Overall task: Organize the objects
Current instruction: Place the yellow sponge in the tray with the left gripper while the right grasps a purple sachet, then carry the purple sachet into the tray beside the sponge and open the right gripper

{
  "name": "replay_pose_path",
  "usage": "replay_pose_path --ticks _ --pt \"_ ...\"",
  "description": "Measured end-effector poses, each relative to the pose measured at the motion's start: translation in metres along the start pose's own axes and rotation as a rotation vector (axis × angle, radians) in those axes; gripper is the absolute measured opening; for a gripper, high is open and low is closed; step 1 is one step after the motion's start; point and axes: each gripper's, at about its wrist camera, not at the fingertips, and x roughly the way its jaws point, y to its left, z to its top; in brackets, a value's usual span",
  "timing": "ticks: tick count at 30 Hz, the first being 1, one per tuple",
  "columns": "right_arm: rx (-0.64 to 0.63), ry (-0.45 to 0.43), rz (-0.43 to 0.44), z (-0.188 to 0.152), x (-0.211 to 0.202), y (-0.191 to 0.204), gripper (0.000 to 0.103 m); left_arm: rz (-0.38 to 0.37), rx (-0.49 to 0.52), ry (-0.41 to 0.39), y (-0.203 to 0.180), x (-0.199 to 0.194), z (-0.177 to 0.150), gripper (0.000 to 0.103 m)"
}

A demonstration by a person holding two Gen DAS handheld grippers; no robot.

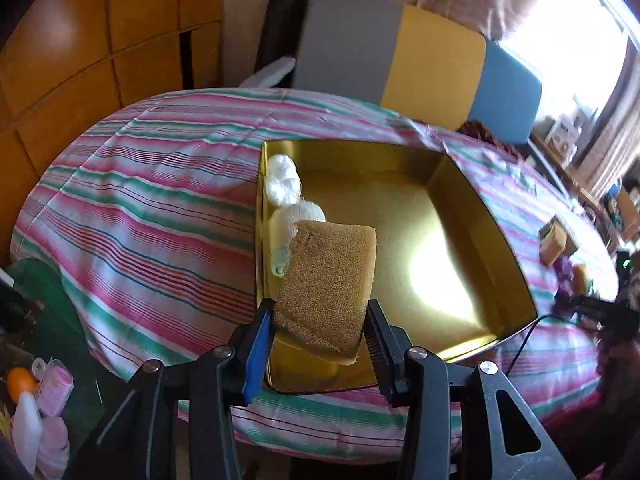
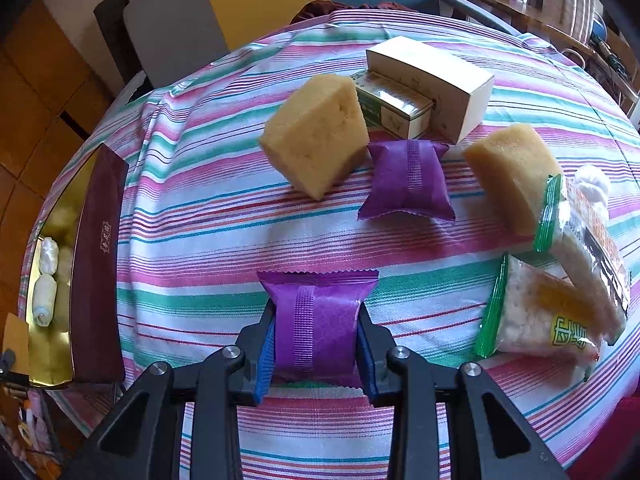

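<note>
My left tongs (image 1: 320, 320) grip a brown sponge (image 1: 330, 284) above the gold tray (image 1: 460, 184), its long axis pointing away from me. My right tongs (image 2: 316, 336) clench a purple packet (image 2: 316, 320), seam running lengthwise away.

Round table under a pink, green and white striped cloth (image 2: 208, 216). Toward its left edge, a gold-lined rectangular tin tray (image 1: 472, 208). Near the middle, a yellow sponge block (image 2: 316, 136), a purple foil sachet (image 2: 408, 180), a white cardboard box (image 2: 436, 76) beside a green-printed carton (image 2: 392, 108). Toward the right edge, another yellow sponge (image 2: 508, 176) and two clear green-edged snack bags (image 2: 536, 320).
</note>
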Motion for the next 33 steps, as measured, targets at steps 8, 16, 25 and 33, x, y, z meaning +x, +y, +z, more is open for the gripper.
replay_pose_path --ticks 8,16,25,33 --pt "-0.040 -0.006 -0.024 -0.002 0.001 0.009 0.033 0.051 0.013 -0.014 0.001 0.002 -0.003 0.066" --pt "-0.052 -0.021 -0.019 -0.003 -0.002 0.011 0.032 0.062 -0.025 -0.049 0.002 -0.003 0.000 0.066" --pt "-0.088 -0.088 0.076 -0.002 -0.036 0.036 0.032 0.043 -0.026 -0.059 -0.007 -0.001 0.001 0.066" --pt "-0.216 -0.122 0.166 -0.002 -0.058 0.096 0.032 0.054 -0.051 -0.056 0.001 0.000 -0.001 0.066"
